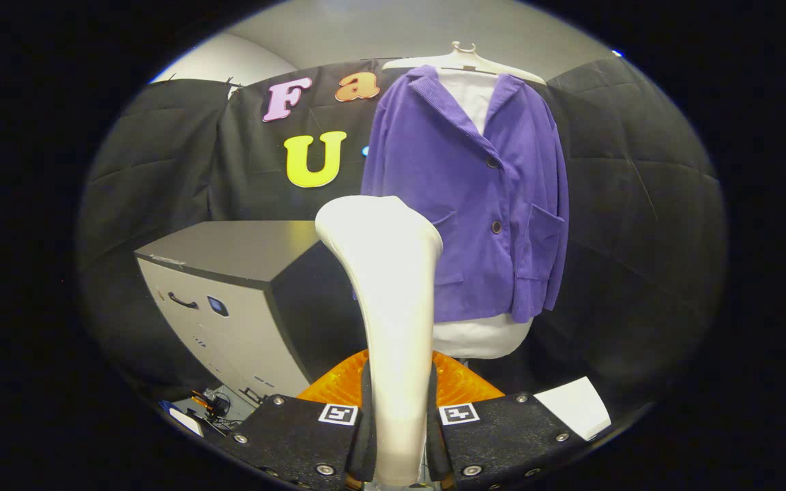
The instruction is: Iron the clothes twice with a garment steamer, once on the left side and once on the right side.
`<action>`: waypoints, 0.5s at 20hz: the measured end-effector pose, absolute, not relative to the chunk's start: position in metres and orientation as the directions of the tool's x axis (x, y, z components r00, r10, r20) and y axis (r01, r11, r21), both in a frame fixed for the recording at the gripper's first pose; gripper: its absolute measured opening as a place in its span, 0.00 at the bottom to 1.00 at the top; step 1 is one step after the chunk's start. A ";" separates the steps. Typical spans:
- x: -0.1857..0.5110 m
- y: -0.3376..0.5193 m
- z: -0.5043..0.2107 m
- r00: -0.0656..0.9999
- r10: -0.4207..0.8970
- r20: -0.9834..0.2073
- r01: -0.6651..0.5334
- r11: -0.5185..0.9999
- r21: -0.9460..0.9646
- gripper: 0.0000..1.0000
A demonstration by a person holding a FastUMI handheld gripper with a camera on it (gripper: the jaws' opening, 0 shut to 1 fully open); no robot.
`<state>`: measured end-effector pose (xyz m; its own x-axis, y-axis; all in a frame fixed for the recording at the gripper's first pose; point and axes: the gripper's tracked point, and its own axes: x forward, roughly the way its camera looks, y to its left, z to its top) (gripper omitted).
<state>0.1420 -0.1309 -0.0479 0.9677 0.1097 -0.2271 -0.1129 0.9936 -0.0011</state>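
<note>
Gripper view showed the tool (pixel 396 436) clenched on the white steamer (pixel 389 307), both fingers pressed against its handle, its head raised upright ahead. Beyond it, a purple jacket (pixel 475 204) hung on a white hanger (pixel 464 61). A grey cabinet (pixel 229 300) stood beside; no writing on it was legible.

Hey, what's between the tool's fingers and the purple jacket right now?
In the gripper view, the tool is shut on the white steamer, whose head rises ahead toward the purple jacket; whether it touches is unclear.
</note>
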 end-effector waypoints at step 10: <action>0.077 -0.027 0.047 0.994 0.102 -0.039 -0.104 0.993 -0.062 0.29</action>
<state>0.0775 -0.0274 0.0471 0.9940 0.1017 -0.0392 -0.1040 0.9926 -0.0622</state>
